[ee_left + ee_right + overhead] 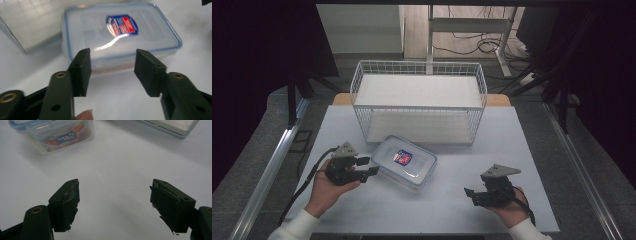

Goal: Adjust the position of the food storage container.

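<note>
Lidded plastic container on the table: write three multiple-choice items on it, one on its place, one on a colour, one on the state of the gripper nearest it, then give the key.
1. Where does the lidded container stand?
A. inside the wire basket
B. on the table in front of the basket
C. on the floor

2. What colour is the lid's seal?
A. blue
B. green
C. yellow

3. How is the left gripper?
A. clamped on the container
B. jaws apart, at the container's edge
C. inside the basket

Key: B, it sits on the white tabletop, nearer the person than the basket; A, a blue line runs round the lid; B, the left gripper view shows a gap between both pads.
</note>
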The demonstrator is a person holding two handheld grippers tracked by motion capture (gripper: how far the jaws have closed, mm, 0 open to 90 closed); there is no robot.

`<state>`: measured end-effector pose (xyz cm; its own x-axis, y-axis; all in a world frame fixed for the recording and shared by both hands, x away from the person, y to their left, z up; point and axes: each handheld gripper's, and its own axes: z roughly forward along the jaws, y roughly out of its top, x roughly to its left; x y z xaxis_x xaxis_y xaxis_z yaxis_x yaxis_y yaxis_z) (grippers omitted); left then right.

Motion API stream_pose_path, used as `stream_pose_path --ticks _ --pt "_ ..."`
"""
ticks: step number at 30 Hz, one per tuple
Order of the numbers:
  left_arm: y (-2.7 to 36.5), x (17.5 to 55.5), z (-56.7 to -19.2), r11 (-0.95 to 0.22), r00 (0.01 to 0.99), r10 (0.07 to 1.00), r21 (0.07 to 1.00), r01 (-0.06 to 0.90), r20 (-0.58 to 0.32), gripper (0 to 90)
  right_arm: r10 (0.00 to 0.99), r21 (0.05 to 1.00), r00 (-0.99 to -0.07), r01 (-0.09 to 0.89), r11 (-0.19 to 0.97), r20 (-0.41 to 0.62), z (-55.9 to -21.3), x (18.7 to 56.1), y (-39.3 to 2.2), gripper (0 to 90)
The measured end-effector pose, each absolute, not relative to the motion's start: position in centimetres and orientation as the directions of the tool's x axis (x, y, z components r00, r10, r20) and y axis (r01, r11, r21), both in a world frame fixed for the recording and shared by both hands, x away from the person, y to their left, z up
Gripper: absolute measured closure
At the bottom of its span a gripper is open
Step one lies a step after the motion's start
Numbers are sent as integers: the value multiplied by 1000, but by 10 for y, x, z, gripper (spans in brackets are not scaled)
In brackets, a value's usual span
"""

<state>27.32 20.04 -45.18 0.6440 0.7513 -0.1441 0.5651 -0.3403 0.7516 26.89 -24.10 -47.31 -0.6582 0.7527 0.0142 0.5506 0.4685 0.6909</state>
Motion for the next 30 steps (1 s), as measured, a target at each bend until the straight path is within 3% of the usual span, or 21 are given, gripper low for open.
stream_pose_path --ticks 8,9,17,30 --pt "201 314 -433 -383 637 764 724 574 -101 642 756 683 -654 557 471 12 -475 270 -243 237" --pt "201 320 -434 -386 634 767 718 579 -98 700 758 678 -652 562 473 13 -476 270 -244 237" --pt "202 366 -448 -402 591 800 638 657 -105 898 759 672 -651 565 478 7 -477 271 -246 237" --pt "197 394 -474 -461 581 811 531 711 -74 900 768 668 -639 589 455 41 -479 273 -249 235"
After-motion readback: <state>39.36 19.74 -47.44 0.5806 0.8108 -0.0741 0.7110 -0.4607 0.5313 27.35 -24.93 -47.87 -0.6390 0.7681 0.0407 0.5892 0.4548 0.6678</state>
